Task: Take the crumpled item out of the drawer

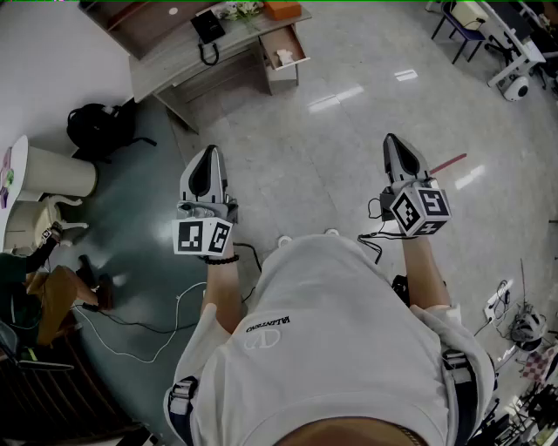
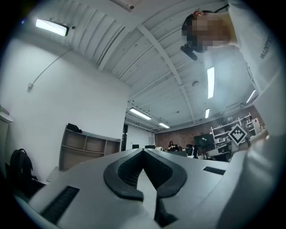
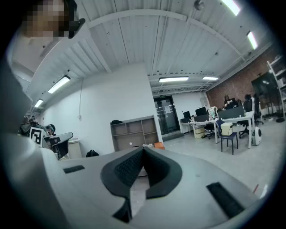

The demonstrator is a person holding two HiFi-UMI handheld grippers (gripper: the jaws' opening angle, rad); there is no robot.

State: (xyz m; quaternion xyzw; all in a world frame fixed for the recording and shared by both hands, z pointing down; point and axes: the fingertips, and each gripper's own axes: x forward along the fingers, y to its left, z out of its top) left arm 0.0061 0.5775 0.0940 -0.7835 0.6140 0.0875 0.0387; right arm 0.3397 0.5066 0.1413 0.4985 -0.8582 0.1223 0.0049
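Crumpled item (image 1: 284, 58) inside drawer (image 1: 284, 78) of desk (image 1: 174, 45)

- Head view: from above the person, steeply down, with the left gripper (image 1: 209, 152) and right gripper (image 1: 392, 139) at mid-frame and the shelf unit (image 1: 144, 22) far off at upper left
- Left gripper view: low along its jaws, tilted up at the ceiling (image 2: 147, 53)
- Right gripper view: near level, facing the distant shelf unit, which all three views share

A black fabric backpack (image 1: 100, 126) lies on the floor ahead and left of the left gripper (image 1: 209, 152). A thin red stick (image 1: 447, 163) lies right of the right gripper (image 1: 391, 141).
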